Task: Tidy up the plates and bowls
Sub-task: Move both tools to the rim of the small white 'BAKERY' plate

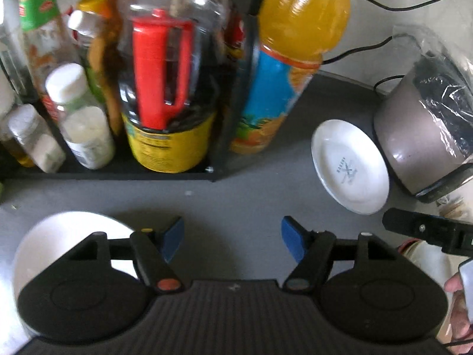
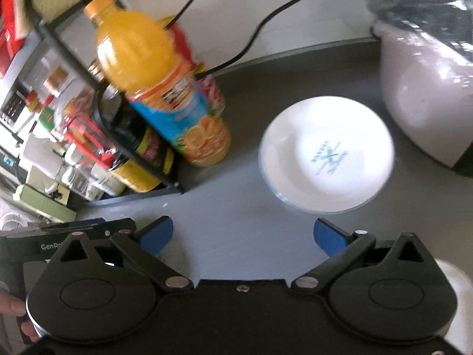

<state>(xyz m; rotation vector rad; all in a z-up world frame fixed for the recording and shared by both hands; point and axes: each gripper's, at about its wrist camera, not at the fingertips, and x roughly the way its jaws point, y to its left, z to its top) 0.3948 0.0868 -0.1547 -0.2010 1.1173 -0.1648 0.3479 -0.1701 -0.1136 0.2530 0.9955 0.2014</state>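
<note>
Left tongs [image 1: 232,238]: blue pads apart, nothing between them, only bare grey worktop [image 1: 236,201] ahead. A large white plate [image 1: 59,236] lies flat under and behind the left finger, partly hidden by the tongs' black body. At the right edge of the left wrist view, the black end of the other tool and part of a hand [image 1: 456,304] show.

Right tongs [image 2: 244,233]: pads spread wide, empty, over bare worktop. In the right wrist view a white dish [image 2: 455,293] peeks out behind the right finger mount, blurred; cannot tell if plate or bowl.

Small white plates [image 2: 326,155], a stack with a blue mark in the centre of the top one, sit on the worktop ahead of the right tongs, a little right of the gap and apart from the pads. Seen from the left wrist, the same stack lies well off to the right.

Just beyond the stack stands a grey appliance [image 2: 419,97] with crinkled clear plastic over its top. A black rack [image 1: 133,171] on the left holds jars, sauce bottles and a dark bottle with a red handle [image 1: 161,71]. An orange juice bottle [image 2: 159,88] stands at the rack's right end, between rack and stack. Black cables [image 2: 251,38] run along the pale wall behind.
</note>
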